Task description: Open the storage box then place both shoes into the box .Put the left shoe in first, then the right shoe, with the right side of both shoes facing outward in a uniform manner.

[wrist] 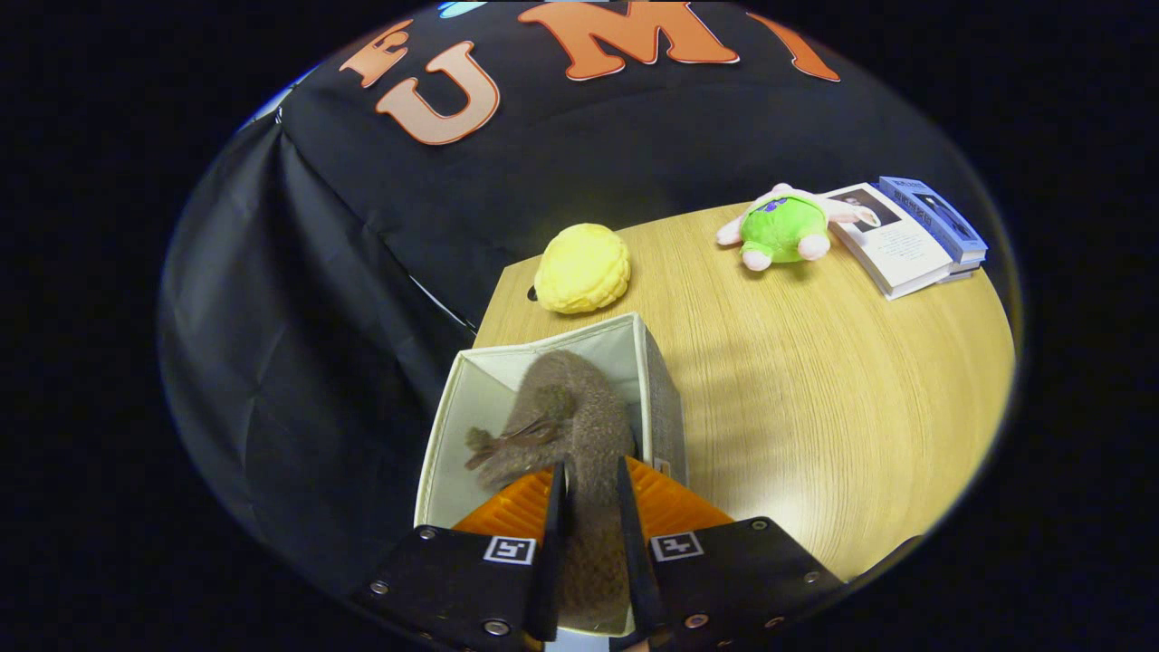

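Gripping fuzzy brown shoe (570, 417) — tongs (593, 484) closed.

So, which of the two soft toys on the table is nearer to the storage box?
The yellow round plush, just beyond the box; the green one lies by the books.

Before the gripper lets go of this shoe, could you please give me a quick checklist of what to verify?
1. Storage box open: ok.
2. Brown furry shoe over the box opening, toe pointing inside: ok.
3. Gripper fingers clamped on the shoe from both sides: ok.
4. Shoe resting on the box floor: cannot tell.
5. Which shoe this is, and which side faces outward: cannot tell.
6. Yellow plush apart from the box, beyond it on the table: ok.
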The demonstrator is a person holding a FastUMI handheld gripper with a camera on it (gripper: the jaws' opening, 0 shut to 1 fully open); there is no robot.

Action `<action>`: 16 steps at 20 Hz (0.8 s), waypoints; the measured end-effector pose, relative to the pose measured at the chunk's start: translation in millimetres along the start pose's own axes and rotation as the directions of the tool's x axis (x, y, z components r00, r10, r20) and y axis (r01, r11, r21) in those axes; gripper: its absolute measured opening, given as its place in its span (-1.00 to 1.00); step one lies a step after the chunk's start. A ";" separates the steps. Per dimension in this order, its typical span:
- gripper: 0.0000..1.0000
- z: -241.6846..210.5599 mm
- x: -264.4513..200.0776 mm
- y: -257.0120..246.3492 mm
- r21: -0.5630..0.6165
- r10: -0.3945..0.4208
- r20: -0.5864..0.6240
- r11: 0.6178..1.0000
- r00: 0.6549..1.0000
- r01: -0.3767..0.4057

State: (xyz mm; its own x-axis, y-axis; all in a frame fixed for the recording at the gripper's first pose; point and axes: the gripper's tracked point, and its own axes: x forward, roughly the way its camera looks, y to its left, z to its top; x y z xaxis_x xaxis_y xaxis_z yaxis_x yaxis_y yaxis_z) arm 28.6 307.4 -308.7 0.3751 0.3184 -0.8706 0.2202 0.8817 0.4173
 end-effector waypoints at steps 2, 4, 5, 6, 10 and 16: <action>-0.13 7.5 -14.1 5.2 0.002 0.036 0.032 0.999 0.999 -0.036; 0.01 19.5 -30.2 1.4 0.005 0.060 0.082 0.998 0.995 -0.061; 0.13 26.1 -39.1 -1.3 0.005 0.068 0.108 0.998 0.992 -0.069; 0.19 31.9 -48.2 -4.3 0.003 0.077 0.134 0.997 0.988 -0.078; 0.48 56.7 -84.8 -31.3 -0.052 0.054 0.246 0.998 0.968 -0.043; 0.78 85.7 -146.9 -81.5 -0.174 -0.018 0.458 0.979 0.889 0.110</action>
State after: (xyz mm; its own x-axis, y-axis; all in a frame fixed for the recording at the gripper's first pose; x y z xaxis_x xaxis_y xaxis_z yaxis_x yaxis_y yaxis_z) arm 32.8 158.9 -192.5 0.7421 0.1075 -0.6616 0.0997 0.9584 0.2676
